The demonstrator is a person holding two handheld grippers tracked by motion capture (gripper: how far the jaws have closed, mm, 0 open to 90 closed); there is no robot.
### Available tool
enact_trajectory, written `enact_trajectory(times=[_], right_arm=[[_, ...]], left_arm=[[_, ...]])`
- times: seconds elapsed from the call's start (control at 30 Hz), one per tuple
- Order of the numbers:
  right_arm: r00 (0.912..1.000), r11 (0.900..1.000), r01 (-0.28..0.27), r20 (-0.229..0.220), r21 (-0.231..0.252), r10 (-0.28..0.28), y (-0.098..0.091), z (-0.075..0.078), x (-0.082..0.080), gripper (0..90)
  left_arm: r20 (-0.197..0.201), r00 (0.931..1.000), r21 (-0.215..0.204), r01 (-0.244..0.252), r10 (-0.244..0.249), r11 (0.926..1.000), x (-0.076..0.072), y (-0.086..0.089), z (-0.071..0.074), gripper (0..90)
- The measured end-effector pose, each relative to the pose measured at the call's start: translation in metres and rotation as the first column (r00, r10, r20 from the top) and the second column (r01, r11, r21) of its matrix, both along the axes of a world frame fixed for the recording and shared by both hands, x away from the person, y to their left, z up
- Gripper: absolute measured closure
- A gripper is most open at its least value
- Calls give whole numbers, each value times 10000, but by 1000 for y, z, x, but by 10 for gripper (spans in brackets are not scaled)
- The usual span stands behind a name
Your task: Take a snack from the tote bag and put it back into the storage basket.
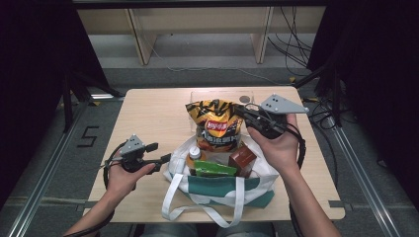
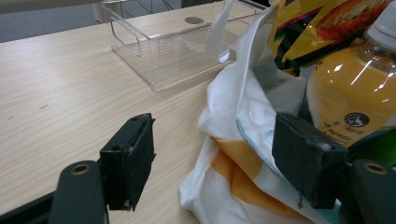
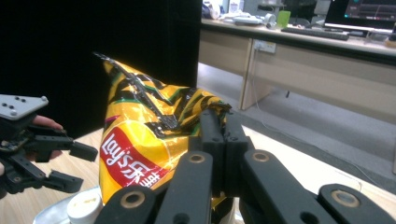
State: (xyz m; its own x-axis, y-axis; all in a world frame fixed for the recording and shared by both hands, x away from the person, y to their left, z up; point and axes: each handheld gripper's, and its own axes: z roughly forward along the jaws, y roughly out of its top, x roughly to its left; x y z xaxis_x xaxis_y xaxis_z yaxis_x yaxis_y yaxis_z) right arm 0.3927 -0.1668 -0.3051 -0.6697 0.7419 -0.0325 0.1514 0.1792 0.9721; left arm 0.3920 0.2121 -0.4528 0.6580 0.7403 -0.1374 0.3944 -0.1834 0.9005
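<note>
At the middle of the wooden table (image 1: pixel 148 113), our right gripper (image 1: pixel 241 111) has its jaws pressed fully together on the crimped top edge of a yellow chip bag (image 1: pixel 217 126), which stands upright out of the white-and-green tote bag (image 1: pixel 217 190) near the table's front edge. In the right gripper view the black fingers (image 3: pixel 219 140) meet flat, with the foil pinched between them. Our left gripper (image 1: pixel 163 159) sits level at the tote's left side, its jaws spread wide; in the left gripper view the white cloth of the tote lies between them and one pad (image 2: pixel 306 156) rests against it, while the other pad is clear of the cloth, over bare wood. Inside the tote, just beside the chip bag, are an orange drink bottle (image 1: pixel 194 159), a green packet (image 1: pixel 215 169) and a brown carton (image 1: pixel 242 159). A clear plastic tray (image 1: pixel 197 98) lies behind the tote, toward the table's far edge.
</note>
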Motion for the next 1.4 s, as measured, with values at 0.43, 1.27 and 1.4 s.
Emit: enact_trajectory(times=[0.43,1.27,1.4], right_arm=[[9984,9998,55,557,177,-65,-2,22,-3,900],[9898,9964,621,1247,576,-689,-23,47,-6,900],[9882,9951,708,1307,695,-794,-25,48,-4,900]], left_arm=[[87,10000,11,-9,9,10000,-1,1,1,293],[98,9999,-52,-47,48,10000,0,1,1,291],[130,9999,-92,-73,74,9999,0,2,1,291]])
